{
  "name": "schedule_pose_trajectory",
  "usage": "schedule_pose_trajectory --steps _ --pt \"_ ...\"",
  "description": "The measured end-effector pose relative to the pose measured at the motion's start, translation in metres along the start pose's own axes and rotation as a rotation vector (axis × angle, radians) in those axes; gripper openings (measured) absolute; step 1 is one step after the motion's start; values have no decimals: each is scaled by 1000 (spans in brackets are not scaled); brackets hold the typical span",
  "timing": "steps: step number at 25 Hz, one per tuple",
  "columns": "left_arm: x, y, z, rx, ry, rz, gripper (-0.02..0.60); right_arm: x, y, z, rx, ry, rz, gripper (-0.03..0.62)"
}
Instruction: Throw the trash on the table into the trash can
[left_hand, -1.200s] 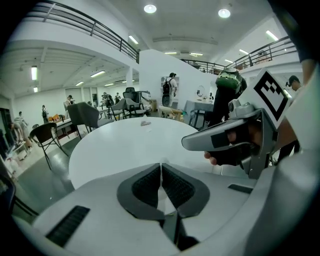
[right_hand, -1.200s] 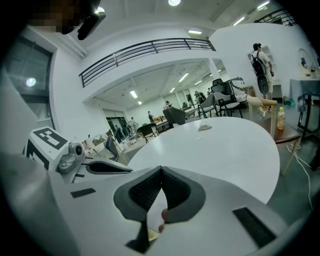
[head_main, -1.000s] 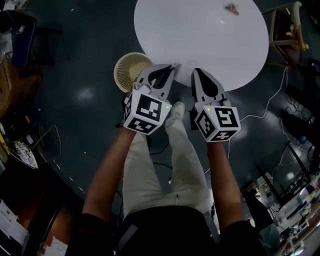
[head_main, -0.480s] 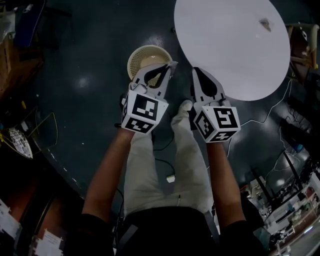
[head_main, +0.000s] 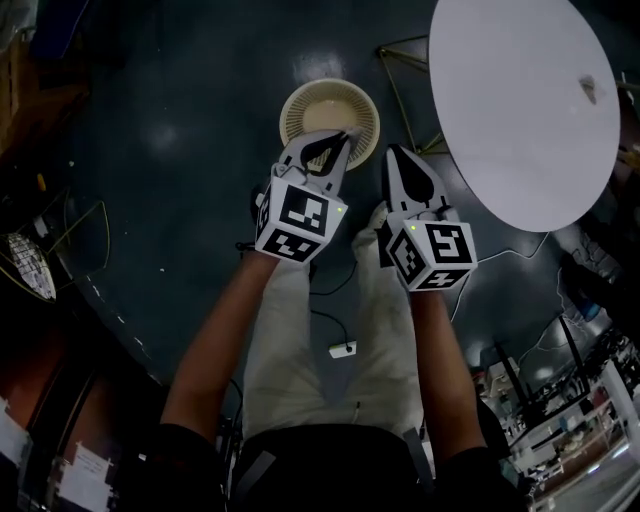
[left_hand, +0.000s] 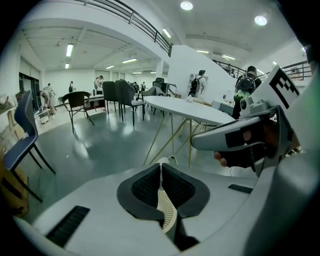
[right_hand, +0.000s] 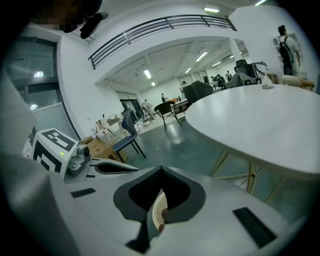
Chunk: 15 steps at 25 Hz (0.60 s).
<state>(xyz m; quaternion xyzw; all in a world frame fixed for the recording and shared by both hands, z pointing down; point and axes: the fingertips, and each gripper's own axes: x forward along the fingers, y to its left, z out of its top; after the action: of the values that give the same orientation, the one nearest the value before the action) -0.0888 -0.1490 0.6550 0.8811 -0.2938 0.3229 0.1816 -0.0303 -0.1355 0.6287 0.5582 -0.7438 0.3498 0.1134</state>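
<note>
Dark floor (head_main: 170, 140) lay beneath both tongs. Left tongs (head_main: 344, 134) were clenched on what looked like a small white scrap (left_hand: 160, 161), their tips over the rim of the cream mesh trash can (head_main: 300, 102). Right tongs (head_main: 392, 151), just beside them, were clenched empty. Well apart, another crumpled scrap (head_main: 588, 90) sat on the round white table (head_main: 520, 130).

A round white table (head_main: 520, 120) carries one small scrap (head_main: 588, 90) near its far edge. Its thin legs (head_main: 398, 85) stand on a dark, glossy floor (head_main: 180, 130). Just beside the table, a pale slatted bin (head_main: 300, 105) stands on that floor. Nearer lies a small white box (head_main: 343, 350), perhaps a plug adapter.
</note>
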Motion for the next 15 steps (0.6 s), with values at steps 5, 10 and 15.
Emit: schedule_pose_trajectory --steps 5,10,15 --pt "23 26 -41 -91 22 25 20 32 -7 -32 18 36 -20 18" --pt "52 39 -79 -70 69 21 20 62 -16 -65 46 64 -43 18" --pt "83 46 -106 -48 96 6 20 88 -31 -91 59 89 -60 18"
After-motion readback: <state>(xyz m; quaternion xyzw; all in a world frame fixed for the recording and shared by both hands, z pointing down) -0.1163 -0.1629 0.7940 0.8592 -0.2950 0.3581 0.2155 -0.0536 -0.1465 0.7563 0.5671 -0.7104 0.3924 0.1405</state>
